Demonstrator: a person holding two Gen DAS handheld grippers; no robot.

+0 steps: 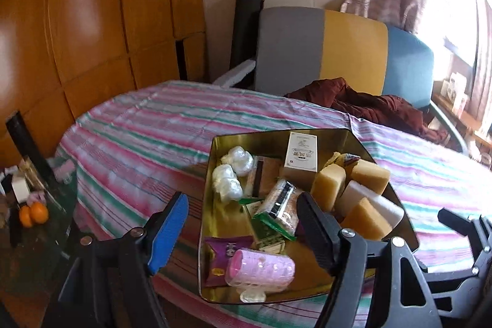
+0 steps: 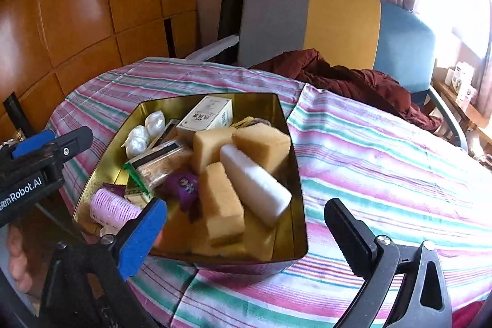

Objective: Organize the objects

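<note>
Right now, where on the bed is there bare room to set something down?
The striped cover lies bare right of the tin, up to the maroon jacket by the chair. Another bare stretch runs behind and left of the tin toward the wooden panels. The tin itself is crowded with sponges, boxes and packets. Both grippers, left and right, are open and hold nothing.

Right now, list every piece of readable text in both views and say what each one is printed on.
"...en Robot.AI": white lettering on the black body of the left claw, its start cut off by the picture's edge.
White rectangular carton in the gold metal tin: dark print, too blurred to read.
Purple foil packet: pale characters, unreadable.
Green-edged paper packet: print too small.
White boxes on the window shelf: labels blurred.
</note>
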